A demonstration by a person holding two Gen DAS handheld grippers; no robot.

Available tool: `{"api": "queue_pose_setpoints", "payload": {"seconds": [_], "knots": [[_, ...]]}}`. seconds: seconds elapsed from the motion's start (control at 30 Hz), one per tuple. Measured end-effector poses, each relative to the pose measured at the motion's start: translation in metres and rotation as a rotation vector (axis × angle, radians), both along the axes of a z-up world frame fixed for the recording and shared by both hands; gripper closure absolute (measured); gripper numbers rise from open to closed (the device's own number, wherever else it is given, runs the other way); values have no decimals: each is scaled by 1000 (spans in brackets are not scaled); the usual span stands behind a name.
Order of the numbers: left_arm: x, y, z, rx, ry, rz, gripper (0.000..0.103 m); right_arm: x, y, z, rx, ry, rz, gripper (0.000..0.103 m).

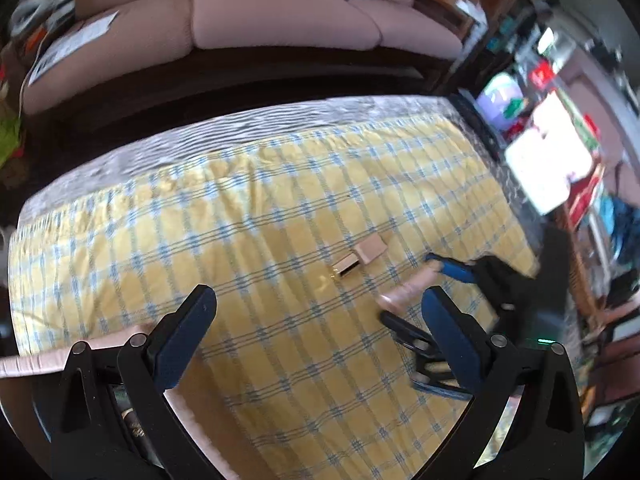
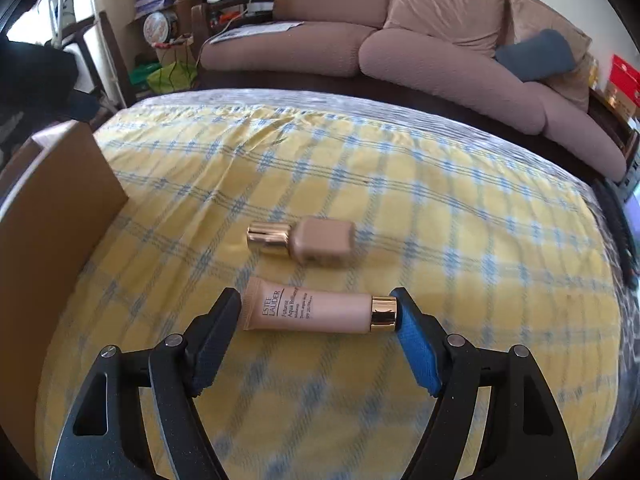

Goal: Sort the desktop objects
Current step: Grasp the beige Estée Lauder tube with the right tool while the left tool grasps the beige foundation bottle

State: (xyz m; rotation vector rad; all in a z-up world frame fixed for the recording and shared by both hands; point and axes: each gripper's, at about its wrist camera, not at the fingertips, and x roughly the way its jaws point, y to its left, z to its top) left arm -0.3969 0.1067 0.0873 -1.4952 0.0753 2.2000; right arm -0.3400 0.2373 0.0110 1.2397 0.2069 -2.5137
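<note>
A beige Estee Lauder tube with a gold cap lies crosswise between the fingers of my right gripper; both fingers touch its ends and hold it above the cloth. A square beige bottle with a gold cap lies on the yellow checked tablecloth just beyond. In the left wrist view my left gripper is open and empty over the cloth; the bottle lies ahead, and the right gripper with the tube is at the right.
A cardboard box stands at the table's left edge. A pink box edge sits by my left finger. A pink sofa runs behind the table. Cluttered shelves stand to the right.
</note>
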Motion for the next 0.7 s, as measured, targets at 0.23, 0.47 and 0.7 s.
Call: {"api": "queue_pose_setpoints", "payload": {"seconds": [0.23,0.47,0.7], "knots": [[-10,64,-49,-24,-135,41,17,51,54,26,-117,17,-76,25],[-26,80,-84,-27,-180,150,21,73,74,30,-156,13,-64,25],[-26,99,-91,-150,-75,163,42,79,69,29,-165,30,-20,25]]}}
